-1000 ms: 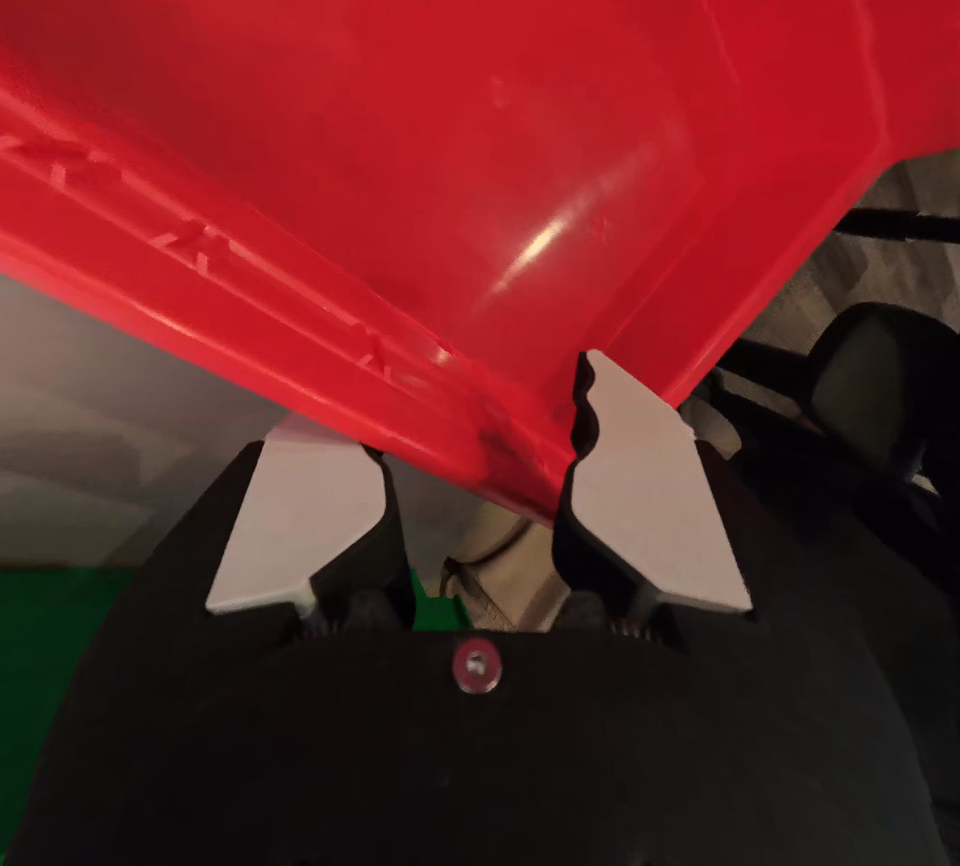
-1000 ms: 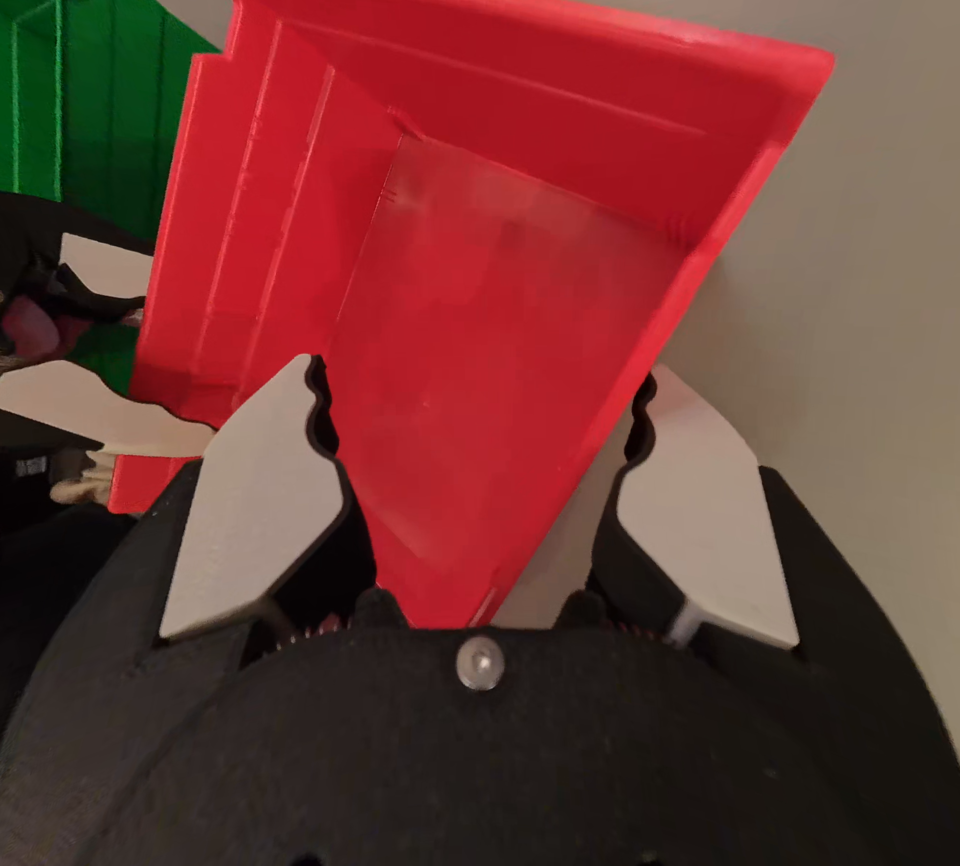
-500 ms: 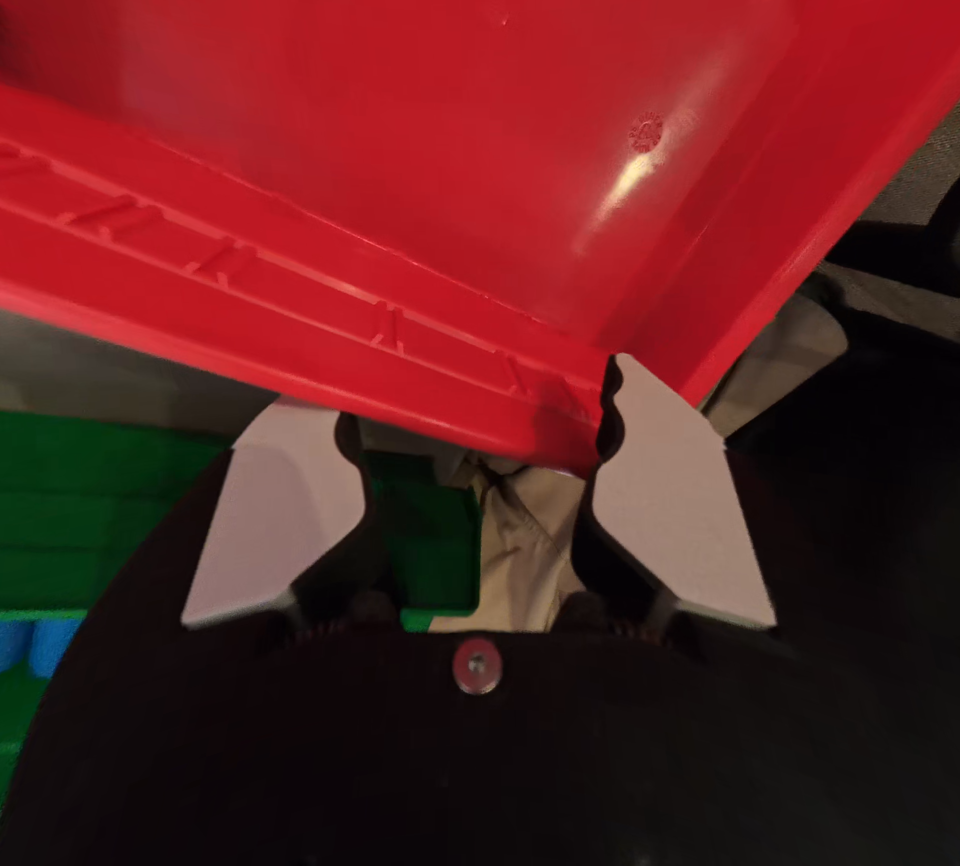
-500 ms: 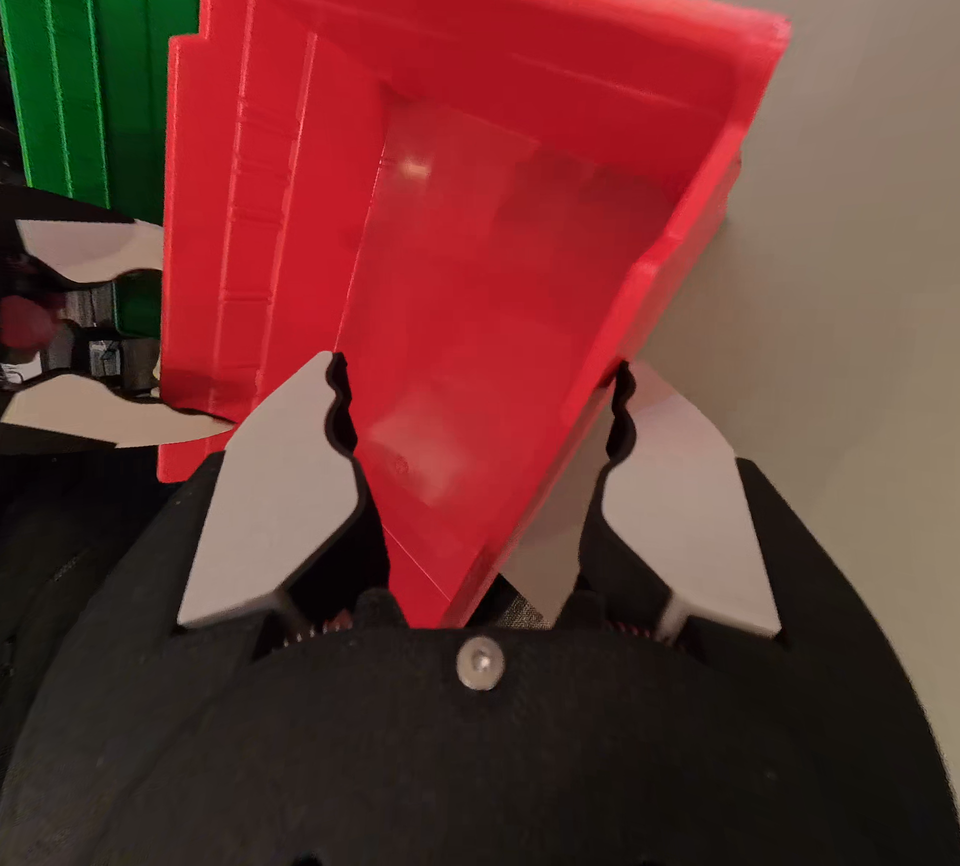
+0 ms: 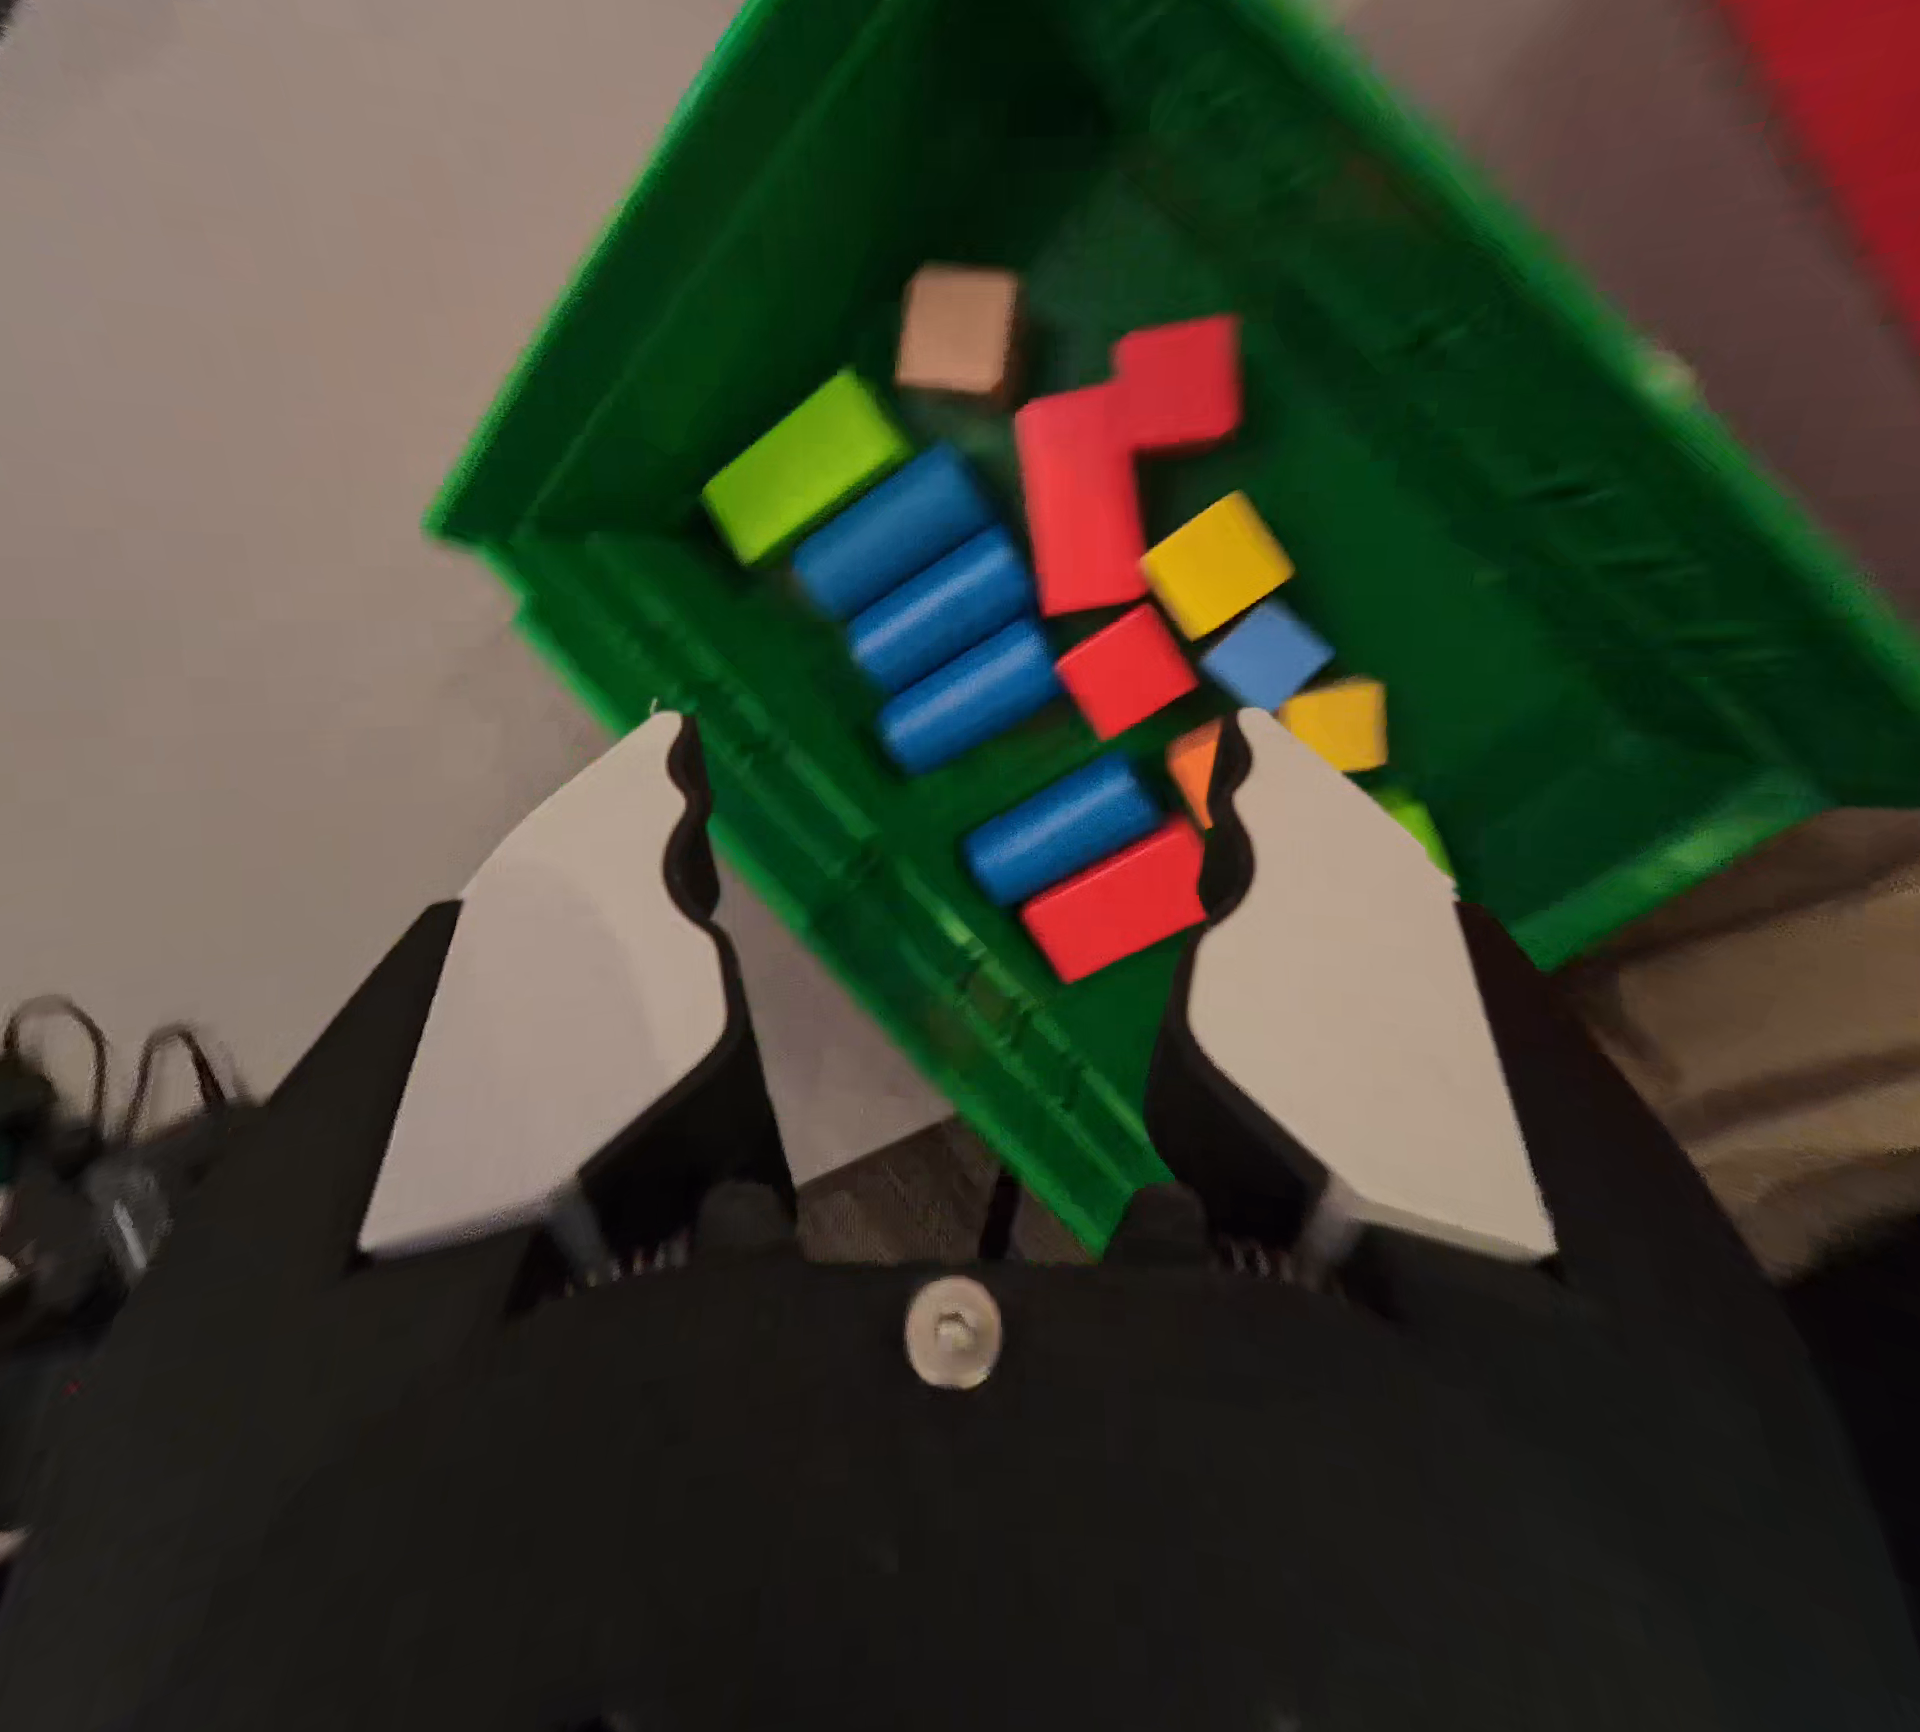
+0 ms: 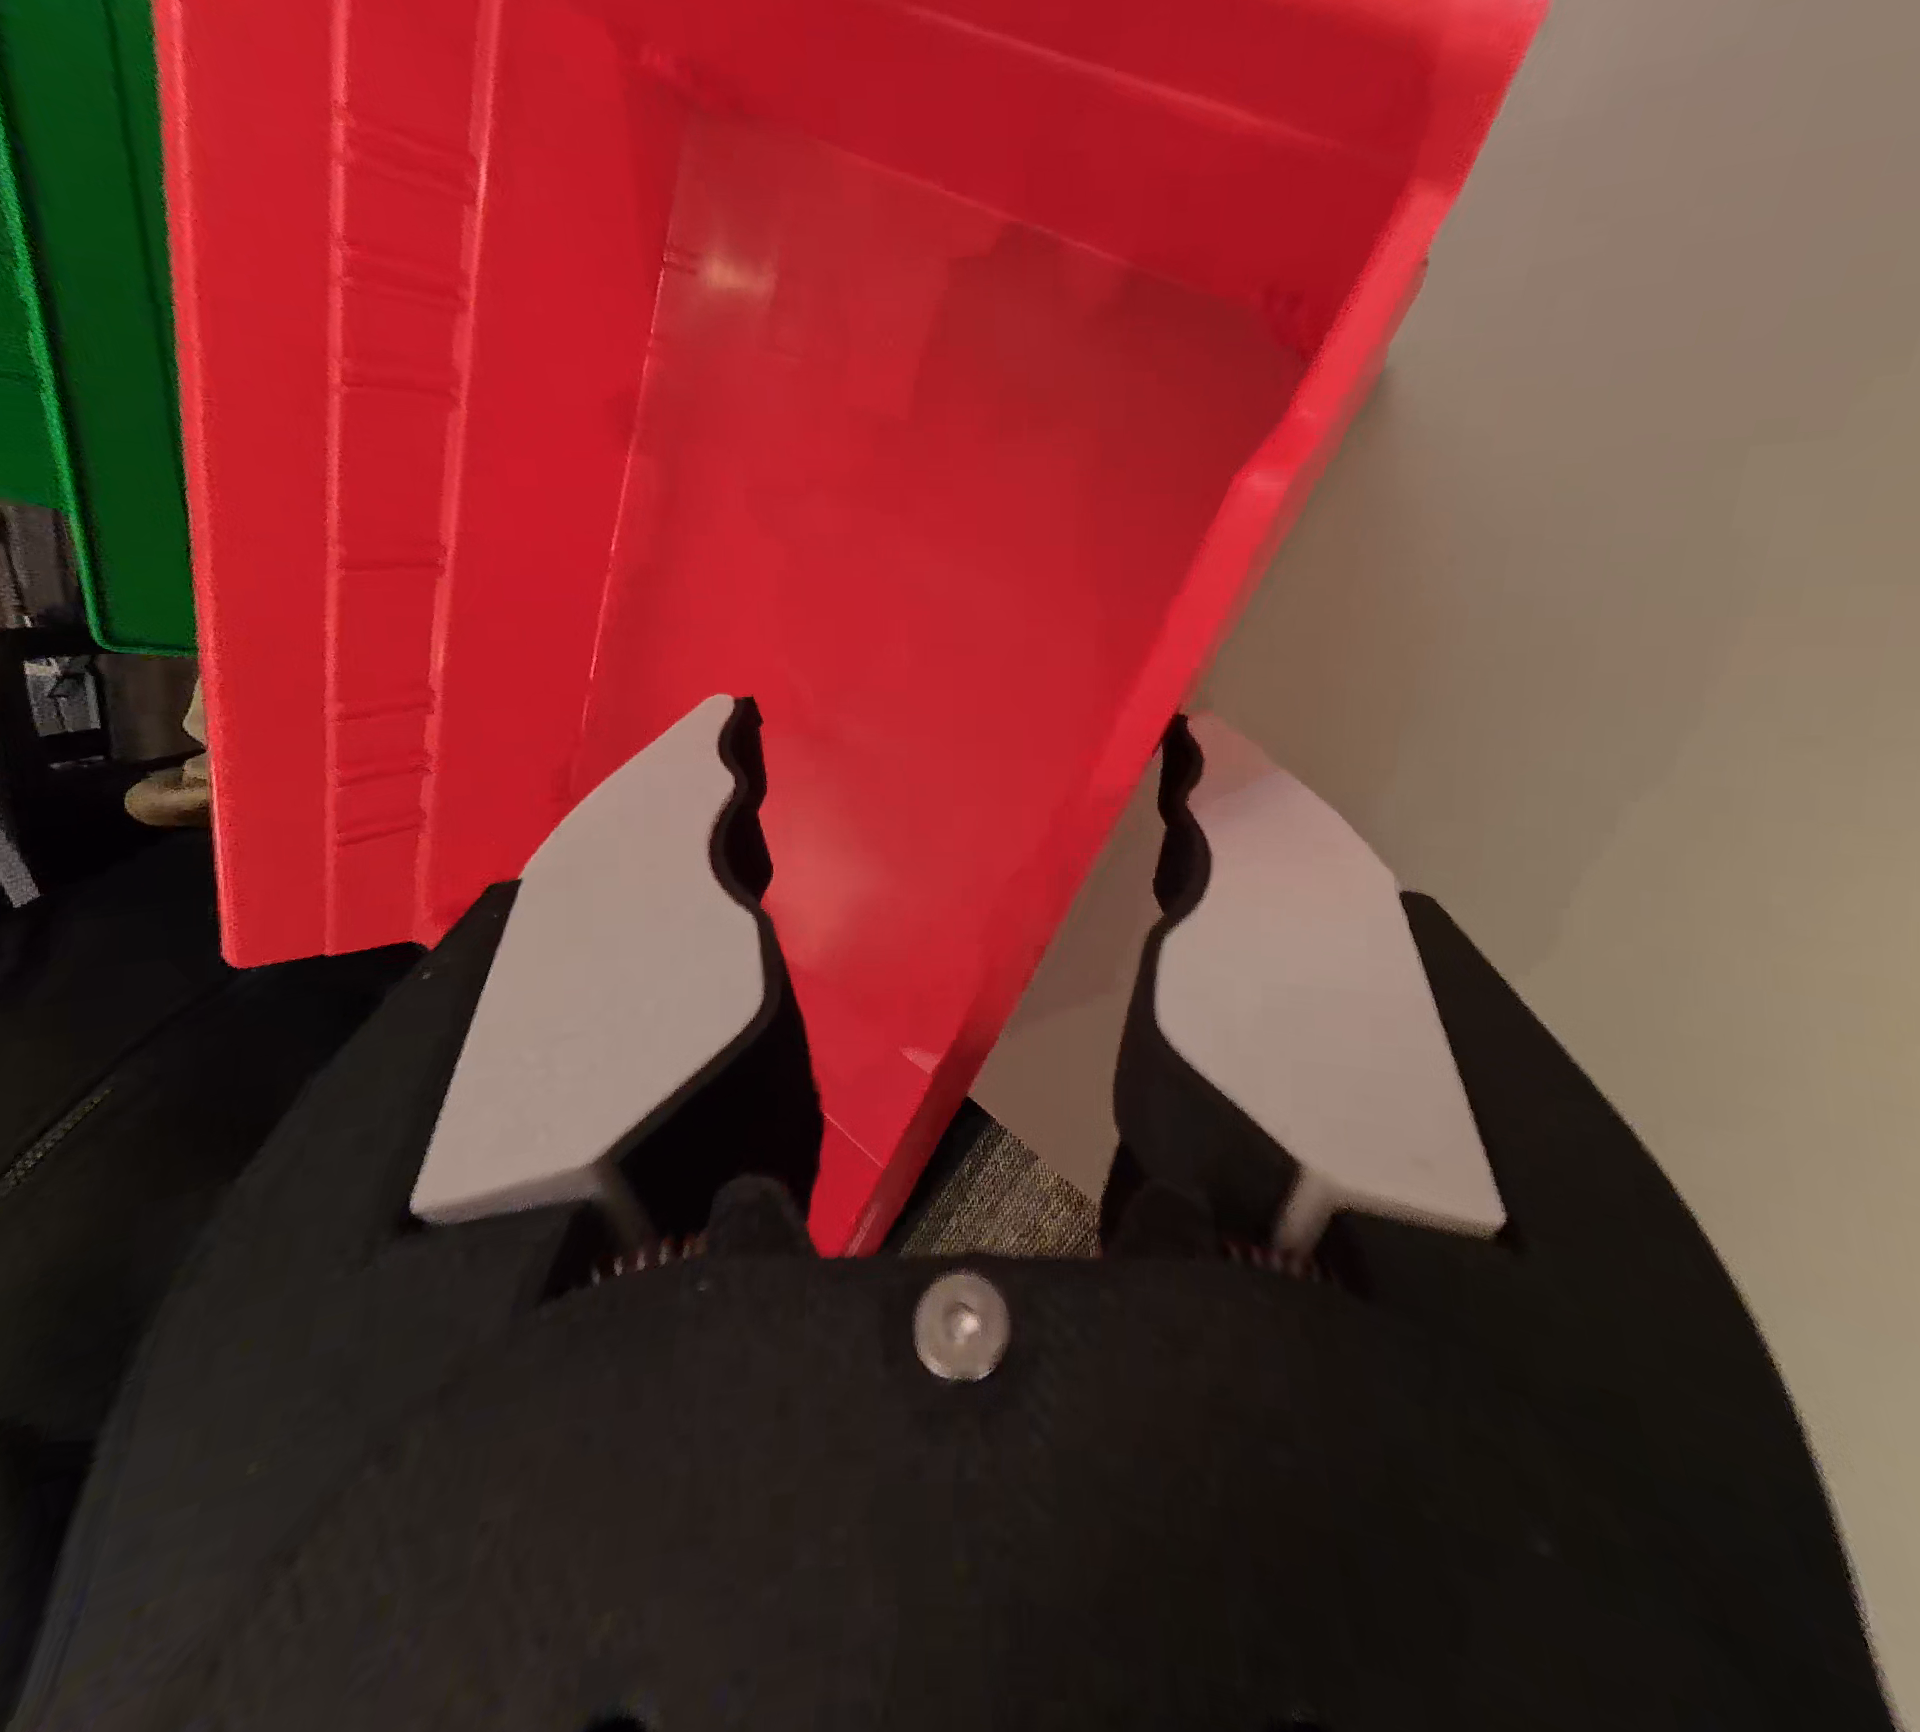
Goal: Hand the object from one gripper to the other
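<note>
Left gripper (image 5: 956, 747): jaws spread wide, nothing between them; it hangs over the near-left wall of the green bin, touching neither bin.
Green bin (image 5: 1475, 477): open plastic tray on the pale table (image 5: 260, 332), set cornerwise in the left wrist view; in the right wrist view only a strip of it shows at the far left.
Bin contents: loose wooden blocks, among them a lime block (image 5: 805, 464), blue cylinders (image 5: 935, 607), a red stepped piece (image 5: 1117, 461), a yellow cube (image 5: 1216, 562) and a tan cube (image 5: 958, 332).
Red bin (image 6: 883, 435): the task's object, empty, to the right of the green bin; its near corner sits deep in the right gripper's throat, its open side facing the camera.
Right gripper (image 6: 961, 747): jaws parted about as wide as the bin corner between them; the right finger (image 6: 1278, 851) lies against the bin's outer side wall, the left finger stands in front of the bin floor. Whether they press the bin cannot be told.
Handling (judgement): moulded plastic, stiff and light, smooth and likely slippery under the pads; large for these jaws, so apt to swing about a single grip.
Where to hold (judgement): a side wall or the thickened rim, one finger inside and one outside, near a corner.
</note>
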Demonstrator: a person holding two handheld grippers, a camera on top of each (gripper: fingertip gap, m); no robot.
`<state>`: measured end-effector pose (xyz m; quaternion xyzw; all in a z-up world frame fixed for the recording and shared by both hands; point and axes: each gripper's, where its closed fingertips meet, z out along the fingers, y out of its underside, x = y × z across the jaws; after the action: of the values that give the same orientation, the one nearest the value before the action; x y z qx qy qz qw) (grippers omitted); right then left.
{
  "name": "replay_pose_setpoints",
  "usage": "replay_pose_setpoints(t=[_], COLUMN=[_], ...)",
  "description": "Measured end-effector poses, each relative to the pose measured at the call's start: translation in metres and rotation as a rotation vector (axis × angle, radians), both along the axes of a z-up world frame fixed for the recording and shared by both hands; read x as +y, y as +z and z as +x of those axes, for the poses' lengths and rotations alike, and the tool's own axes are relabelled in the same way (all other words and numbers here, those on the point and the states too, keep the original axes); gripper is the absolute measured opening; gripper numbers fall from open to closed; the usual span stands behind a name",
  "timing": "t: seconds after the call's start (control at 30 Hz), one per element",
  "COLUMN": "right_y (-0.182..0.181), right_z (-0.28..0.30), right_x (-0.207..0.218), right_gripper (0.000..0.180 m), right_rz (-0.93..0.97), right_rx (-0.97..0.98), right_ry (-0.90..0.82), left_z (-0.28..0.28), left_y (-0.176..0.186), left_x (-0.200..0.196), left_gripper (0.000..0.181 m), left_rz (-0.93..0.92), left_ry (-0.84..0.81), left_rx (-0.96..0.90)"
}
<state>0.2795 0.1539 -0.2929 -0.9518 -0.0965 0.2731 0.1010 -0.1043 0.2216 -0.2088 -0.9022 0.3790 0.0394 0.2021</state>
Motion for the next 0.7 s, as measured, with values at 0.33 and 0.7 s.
replay_pose_setpoints(t=[0.33,0.7], right_y=[-0.008,-0.015], right_z=[-0.007,-0.016], right_x=[0.006,0.018], right_gripper=[0.062,0.038], right_rz=[-0.023,-0.008], right_rx=[-0.023,0.062], right_ry=[-0.071,-0.134], left_z=[-0.073,-0.094], left_y=[-0.084,-0.101], left_x=[-0.022,-0.024], left_gripper=[0.076,0.027], left_rz=[-0.141,-0.228], left_ry=[0.115,0.129], left_rx=[-0.111,-0.106])
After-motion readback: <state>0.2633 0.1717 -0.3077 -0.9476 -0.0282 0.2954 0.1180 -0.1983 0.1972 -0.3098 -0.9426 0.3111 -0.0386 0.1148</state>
